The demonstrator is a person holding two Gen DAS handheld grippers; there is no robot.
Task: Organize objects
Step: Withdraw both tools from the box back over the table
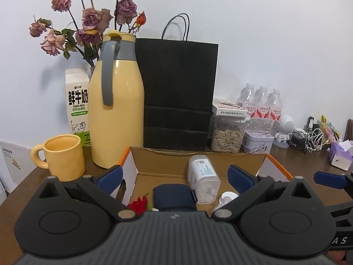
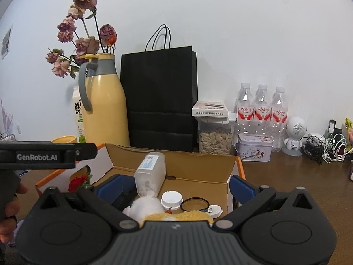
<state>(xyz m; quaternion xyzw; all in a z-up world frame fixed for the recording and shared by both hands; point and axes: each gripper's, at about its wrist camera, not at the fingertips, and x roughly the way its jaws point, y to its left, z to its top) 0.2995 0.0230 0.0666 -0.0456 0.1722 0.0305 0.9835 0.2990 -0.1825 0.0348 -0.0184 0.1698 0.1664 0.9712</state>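
An open cardboard box (image 1: 198,161) (image 2: 198,165) with orange edges sits on the wooden table. Inside lie a white plastic bottle (image 1: 203,178) (image 2: 150,174), a navy pouch (image 1: 174,196), a red flower (image 1: 139,204) (image 2: 77,182), a white cap (image 1: 228,196) (image 2: 171,199), a black ring (image 2: 195,204), white fluff (image 2: 143,207) and something yellow and woolly (image 2: 176,216). My left gripper (image 1: 175,177) hovers open over the box, holding nothing. My right gripper (image 2: 176,187) is beside it, also open and empty. The left gripper's body, held by a hand, shows at the right wrist view's left edge.
Behind the box stand a yellow thermos jug (image 1: 117,101), a yellow mug (image 1: 62,156), a milk carton (image 1: 77,106), a black paper bag (image 1: 178,92), a seed jar (image 1: 227,132), a tin (image 1: 257,141) and water bottles (image 2: 262,112). Tangled cables (image 2: 326,148) lie at the right.
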